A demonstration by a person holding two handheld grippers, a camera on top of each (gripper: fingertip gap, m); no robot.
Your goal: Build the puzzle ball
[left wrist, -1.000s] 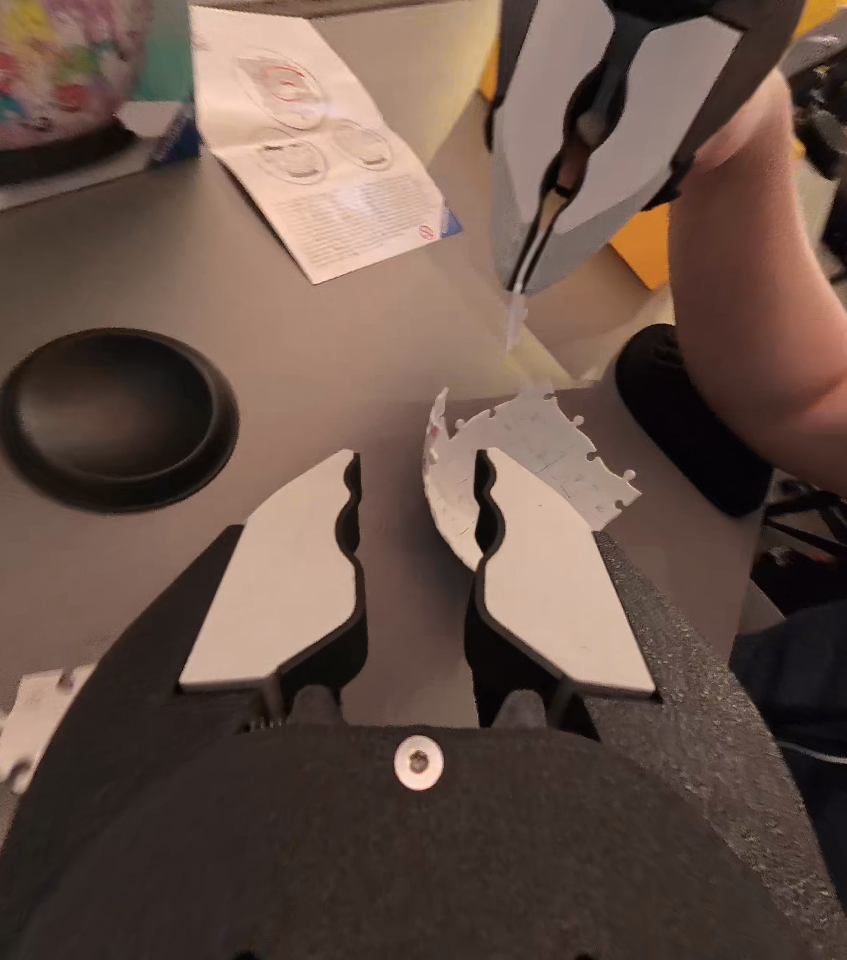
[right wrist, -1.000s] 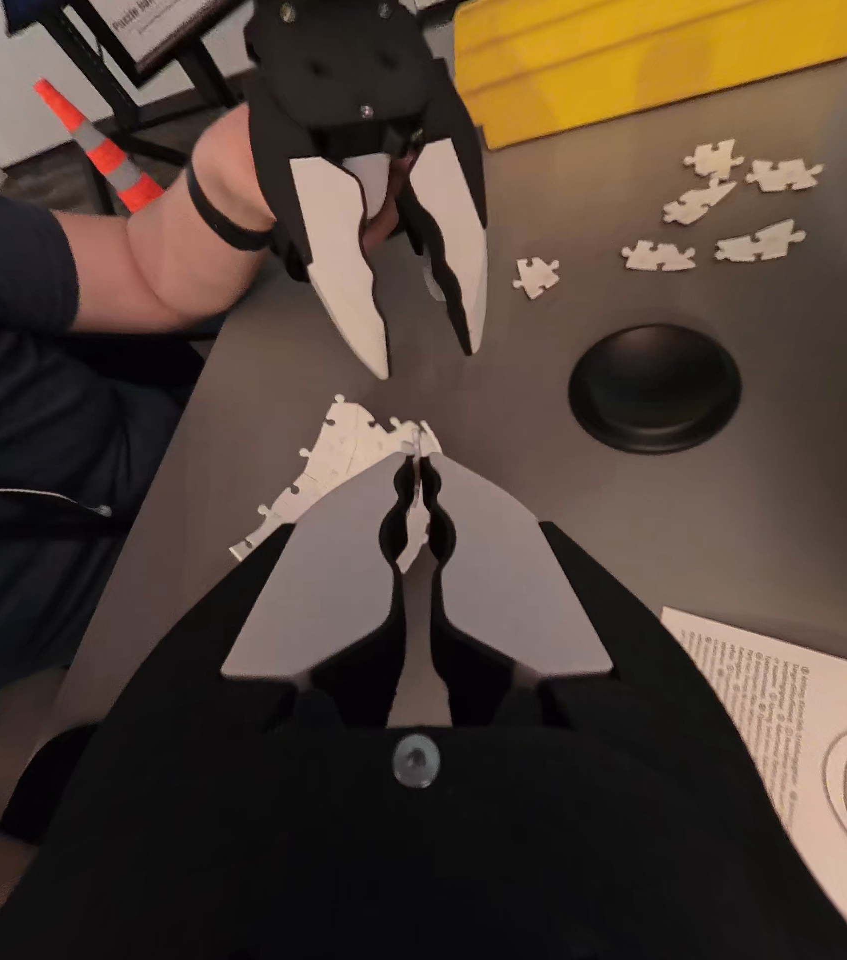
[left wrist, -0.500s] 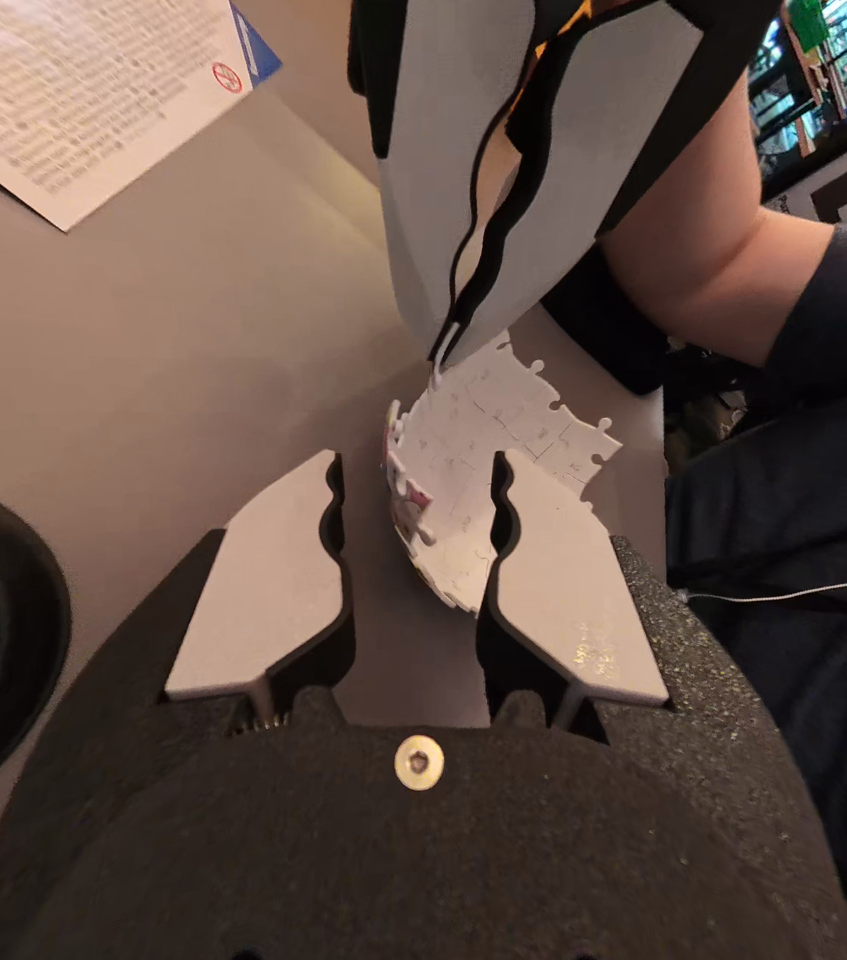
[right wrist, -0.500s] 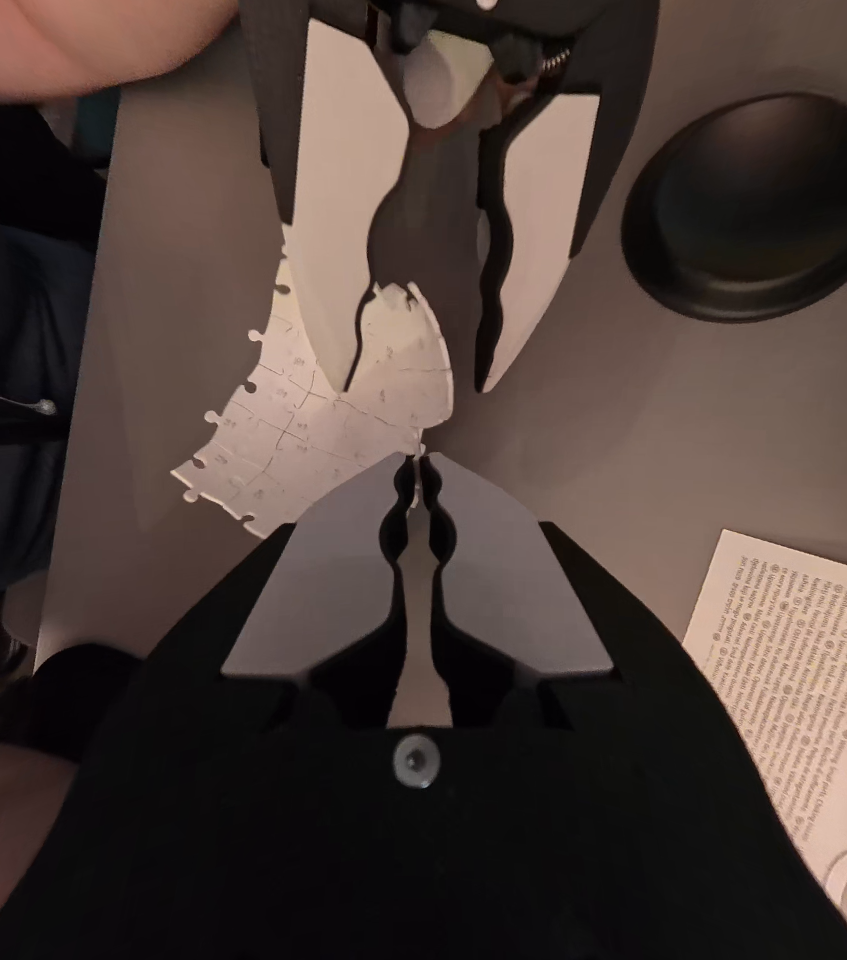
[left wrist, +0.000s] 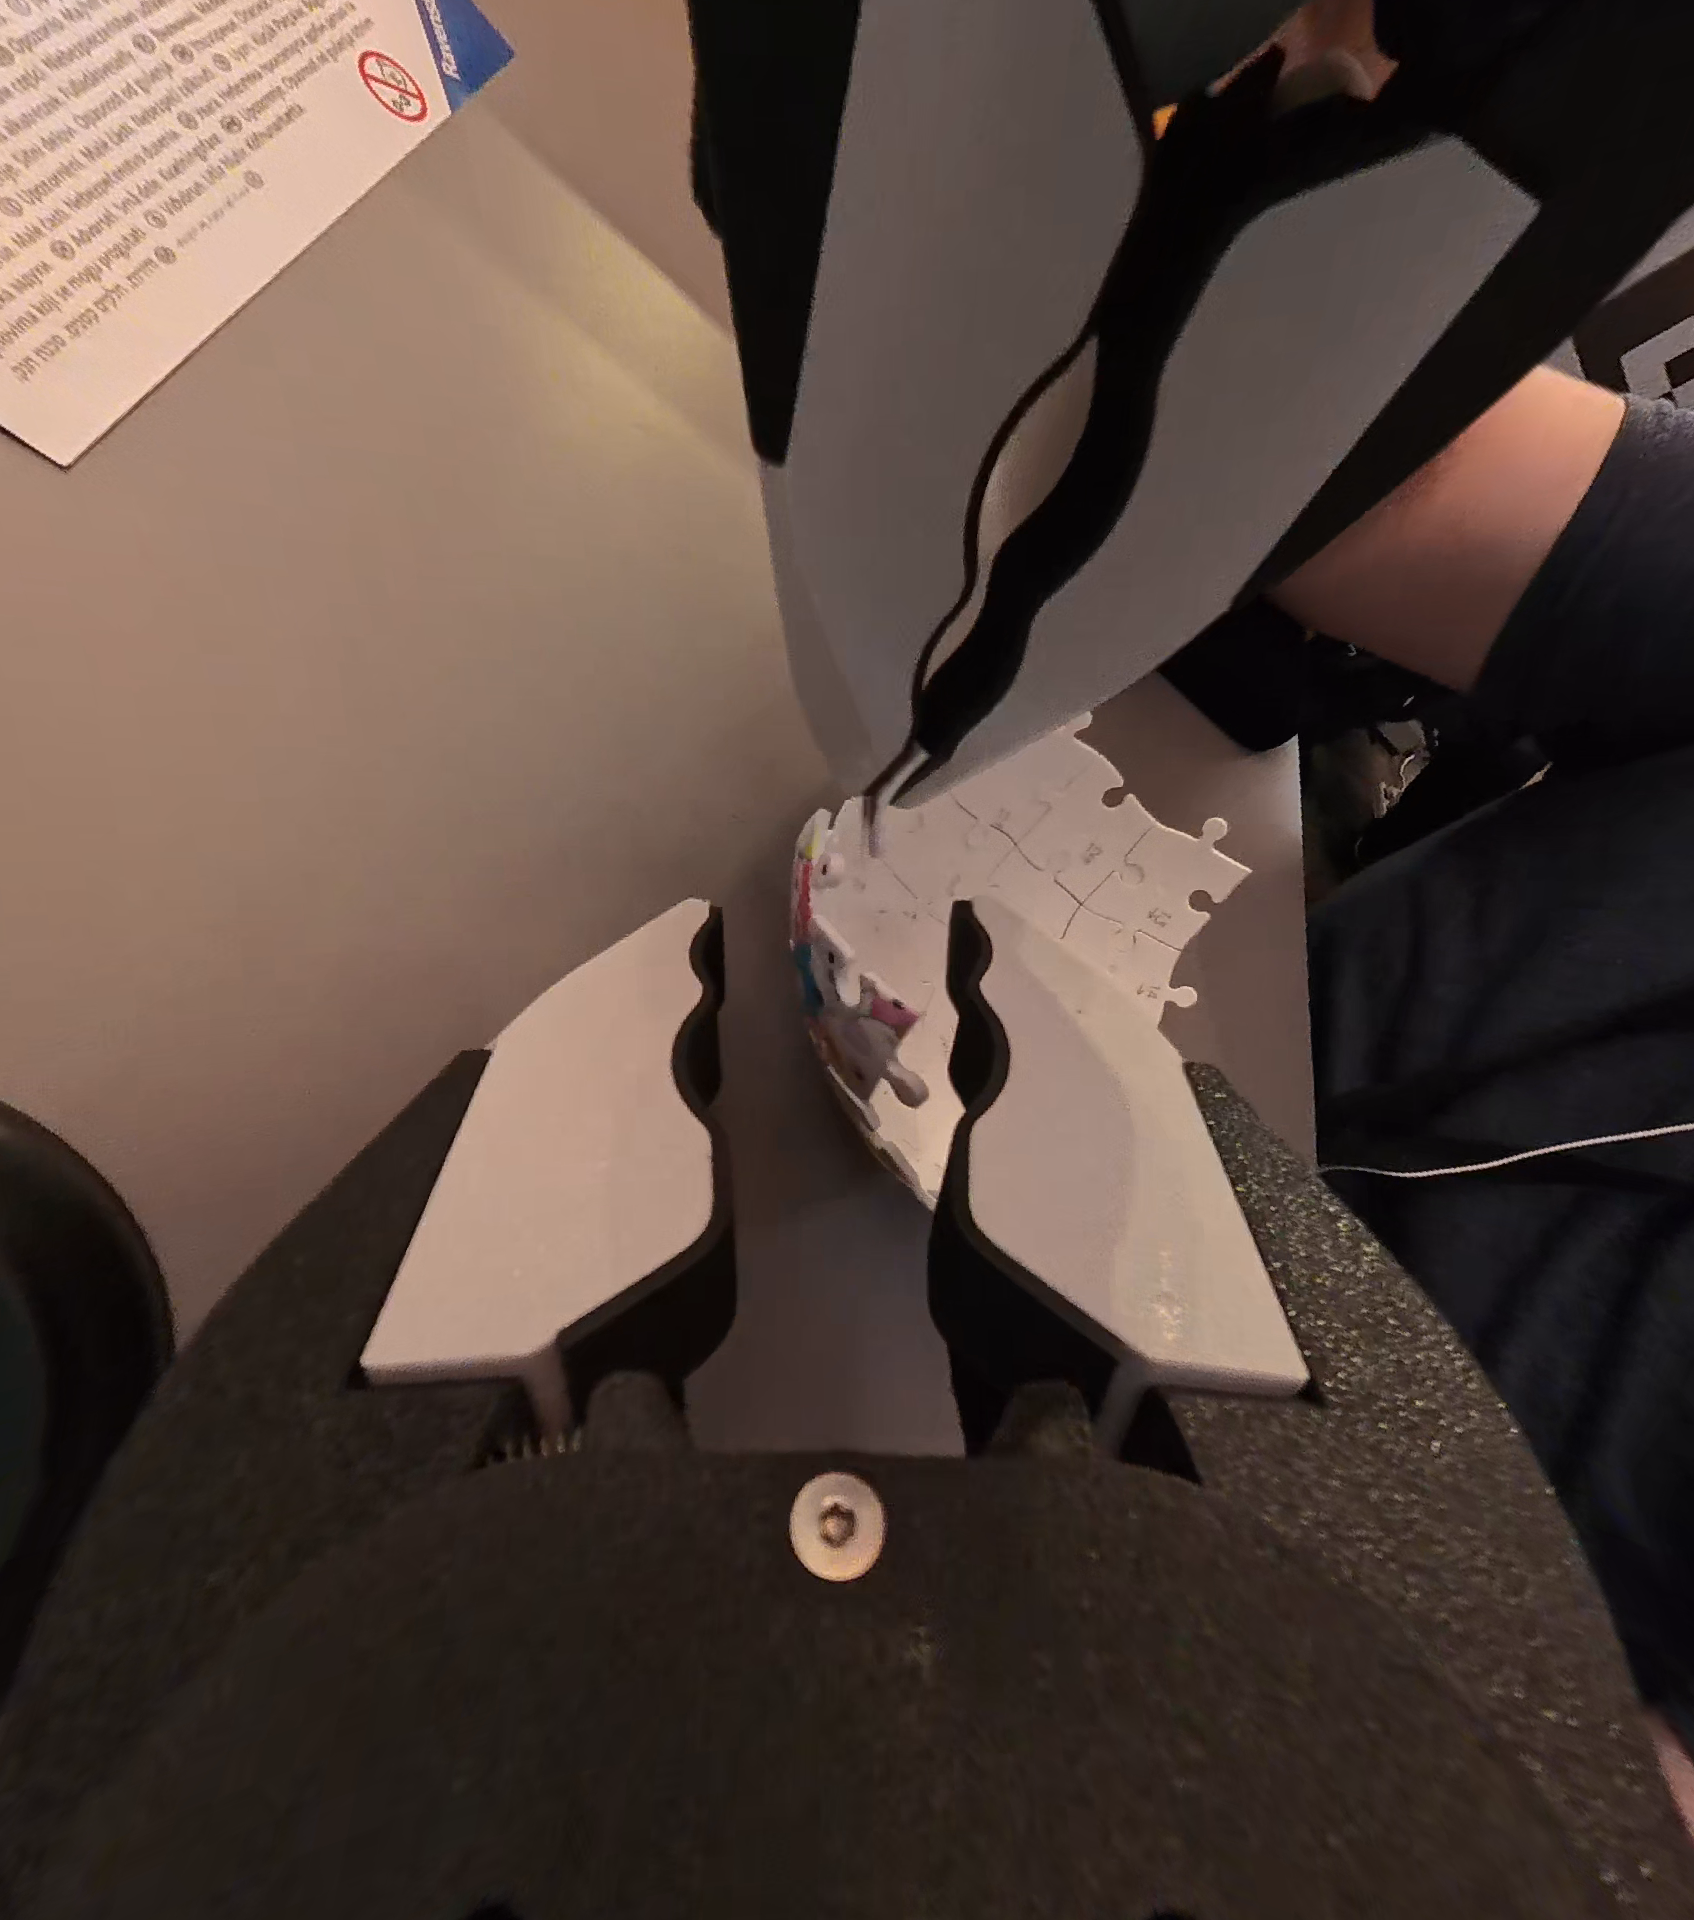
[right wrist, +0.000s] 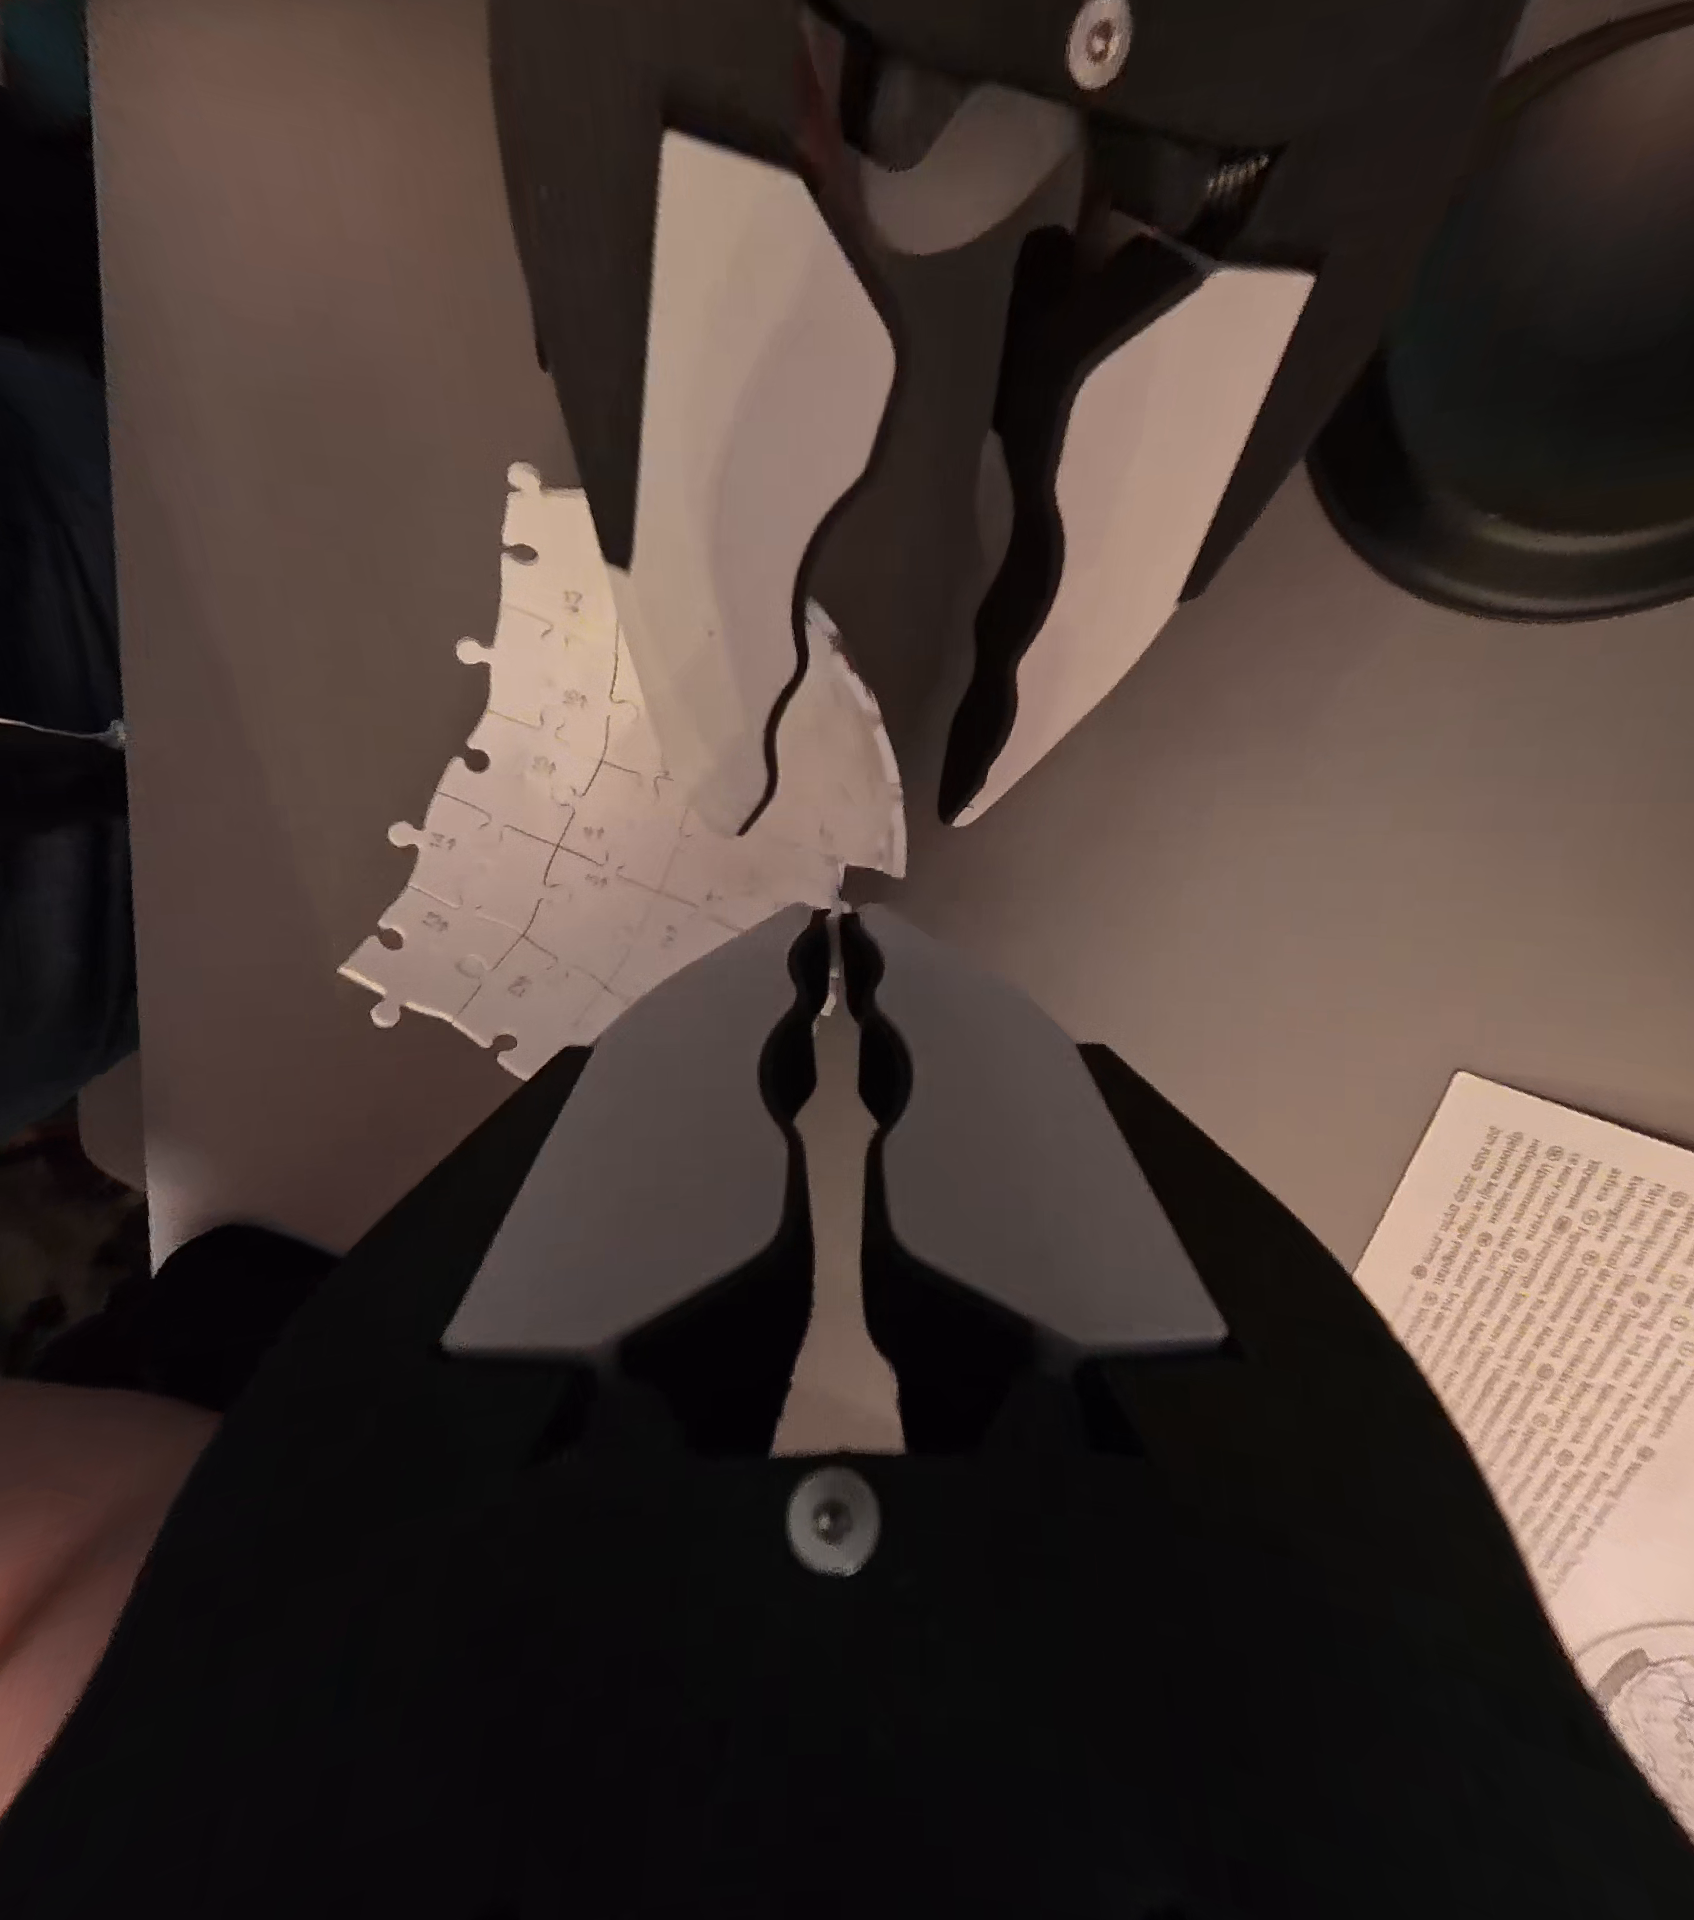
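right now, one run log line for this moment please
step: fit piece | right gripper: shut on loose puzzle piece at edge of curved puzzle section | left gripper: open, straddling section rim | table

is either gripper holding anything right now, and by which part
The right gripper is shut on a single puzzle piece, pinched edge-on at its fingertips. The left gripper is open, straddling the curved puzzle section's rim without gripping it.

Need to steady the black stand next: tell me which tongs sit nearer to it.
Left. The left tongs, open, straddle the puzzle shell's rim, with the stand beside them. The right tongs, pinching a piece, sit across the shell, farther off.
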